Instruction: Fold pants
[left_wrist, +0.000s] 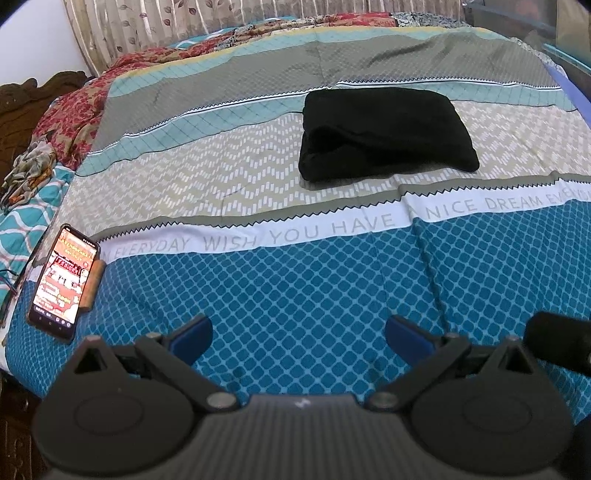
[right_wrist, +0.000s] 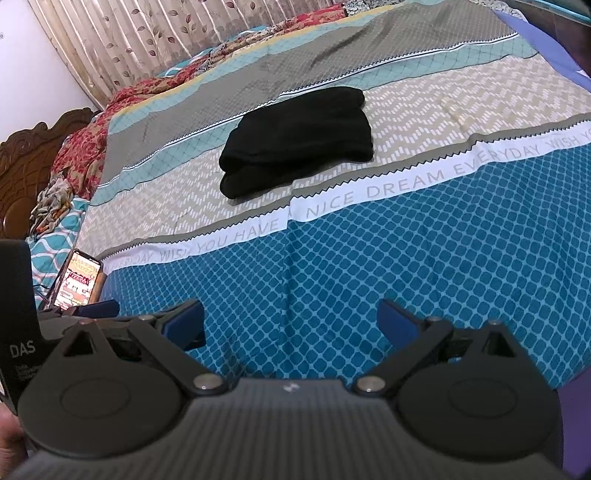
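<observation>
Left wrist view, nearest first: the left gripper (left_wrist: 298, 334) hangs over the blue-checked part of the bedsheet (left_wrist: 295, 280), blue pads spread wide, holding nothing. The right gripper (right_wrist: 291, 320) is likewise spread and empty, close beside it. A phone (left_wrist: 62, 280) lies at the bed's left edge, clear of any path. Farther on, past the lettered white band, the black pants (left_wrist: 384, 133) sit as a compact folded bundle, long axis running left to right, ahead and slightly right of the left fingers, slightly left of the right ones. Bare sheet surrounds it; folding looks essentially done
</observation>
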